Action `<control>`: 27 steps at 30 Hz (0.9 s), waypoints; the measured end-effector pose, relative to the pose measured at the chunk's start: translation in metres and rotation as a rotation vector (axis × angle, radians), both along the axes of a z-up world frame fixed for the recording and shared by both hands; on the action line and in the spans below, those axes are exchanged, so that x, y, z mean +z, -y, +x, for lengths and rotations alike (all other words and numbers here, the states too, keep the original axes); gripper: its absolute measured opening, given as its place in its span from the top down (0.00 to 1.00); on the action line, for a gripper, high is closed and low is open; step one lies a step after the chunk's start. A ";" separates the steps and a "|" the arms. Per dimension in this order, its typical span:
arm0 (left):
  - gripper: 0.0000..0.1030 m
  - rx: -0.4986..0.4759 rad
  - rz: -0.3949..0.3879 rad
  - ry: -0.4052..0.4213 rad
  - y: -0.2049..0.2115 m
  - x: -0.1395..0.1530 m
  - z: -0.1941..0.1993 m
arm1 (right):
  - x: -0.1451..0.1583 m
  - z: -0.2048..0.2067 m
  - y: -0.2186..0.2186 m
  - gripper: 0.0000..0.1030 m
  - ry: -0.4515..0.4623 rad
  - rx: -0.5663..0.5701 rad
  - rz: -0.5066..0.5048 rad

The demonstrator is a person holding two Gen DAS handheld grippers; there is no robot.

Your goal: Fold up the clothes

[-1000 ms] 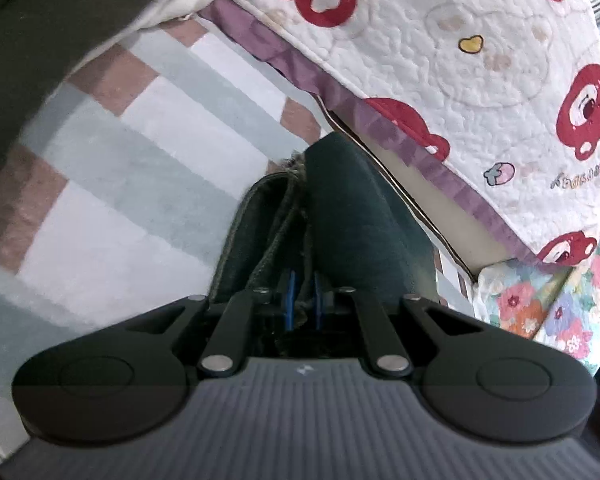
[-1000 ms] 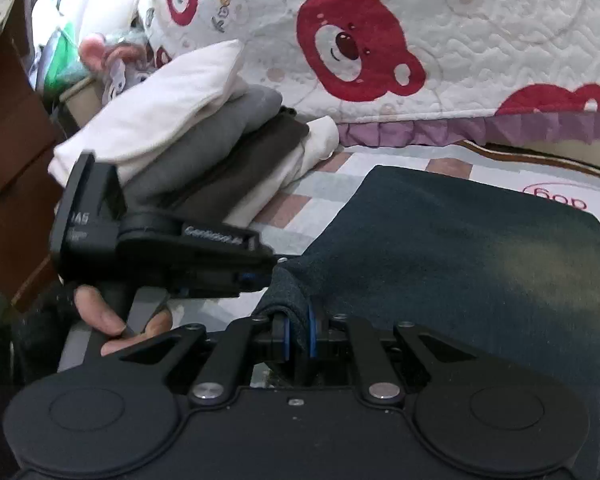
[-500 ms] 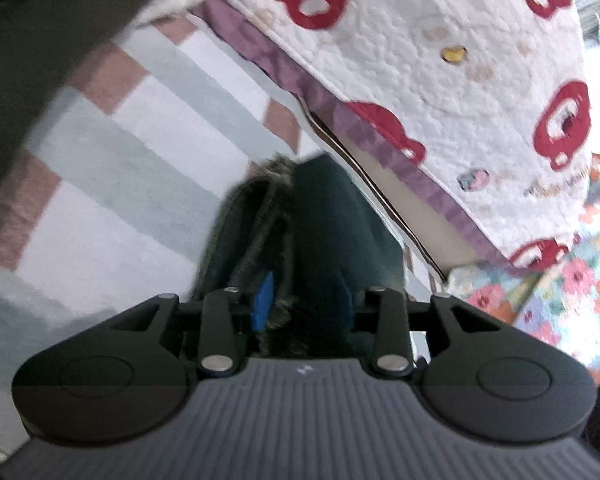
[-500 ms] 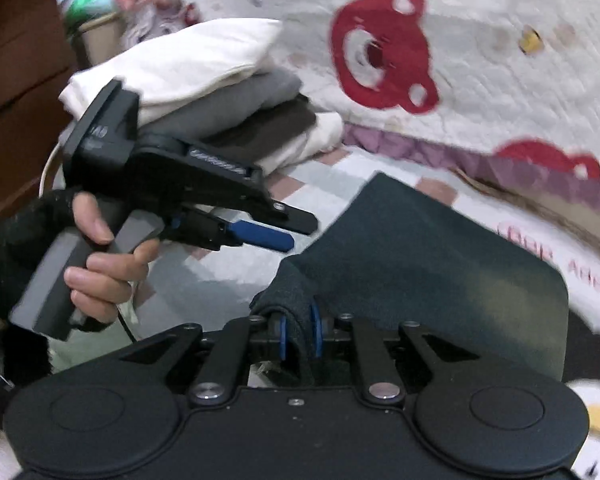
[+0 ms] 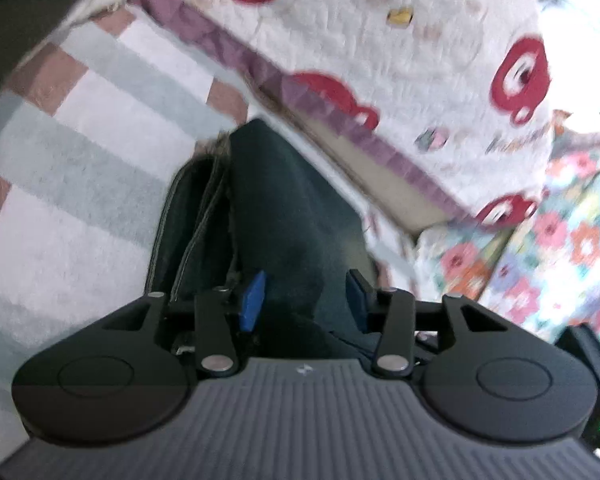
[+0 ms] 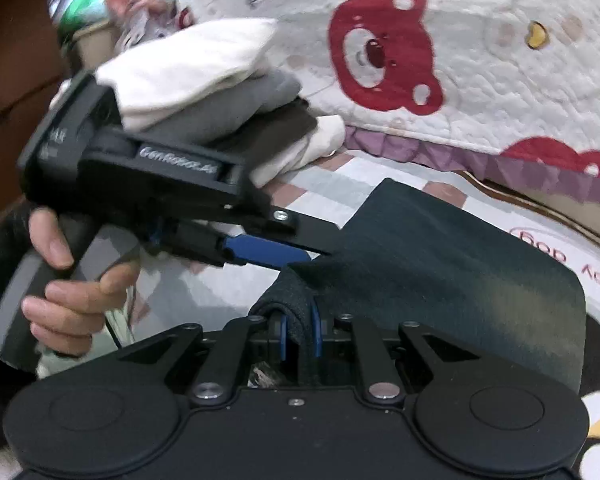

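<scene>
A dark teal folded garment (image 6: 452, 264) lies on the striped bed sheet (image 5: 80, 168); it also shows in the left wrist view (image 5: 284, 208). My right gripper (image 6: 300, 338) is shut on the garment's near left corner, with the cloth bunched between its blue pads. My left gripper (image 5: 306, 300) is open, with its blue pads spread on either side of the garment's edge. In the right wrist view the left gripper (image 6: 276, 250) reaches in from the left beside that corner, held by a hand (image 6: 68, 280).
A stack of folded clothes (image 6: 204, 92), white, grey and brown, sits at the back left. A white quilt with red bears (image 6: 440, 52) lies behind the garment. A floral cloth (image 5: 540, 264) is at the right in the left wrist view.
My left gripper has opened and let go of the garment's edge, which it held a second ago. My right gripper keeps its hold on the corner.
</scene>
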State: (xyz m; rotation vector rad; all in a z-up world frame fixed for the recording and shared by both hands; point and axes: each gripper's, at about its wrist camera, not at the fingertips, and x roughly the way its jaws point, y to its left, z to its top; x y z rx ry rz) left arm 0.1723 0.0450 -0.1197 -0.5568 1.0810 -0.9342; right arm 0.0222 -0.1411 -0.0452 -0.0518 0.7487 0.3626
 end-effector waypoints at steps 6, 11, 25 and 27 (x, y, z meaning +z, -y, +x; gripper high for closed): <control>0.72 0.014 0.223 0.220 0.029 0.005 -0.015 | -0.008 -0.019 0.019 0.67 0.002 0.016 0.014; 0.71 0.019 0.259 0.215 0.031 0.002 -0.013 | -0.008 -0.038 0.058 0.57 -0.020 -0.042 0.151; 0.72 0.018 0.199 0.248 0.039 0.000 -0.012 | -0.025 -0.091 0.167 0.53 -0.105 -0.325 0.136; 0.74 0.017 0.206 0.288 0.045 -0.002 -0.013 | -0.043 -0.092 0.166 0.46 -0.158 -0.308 0.180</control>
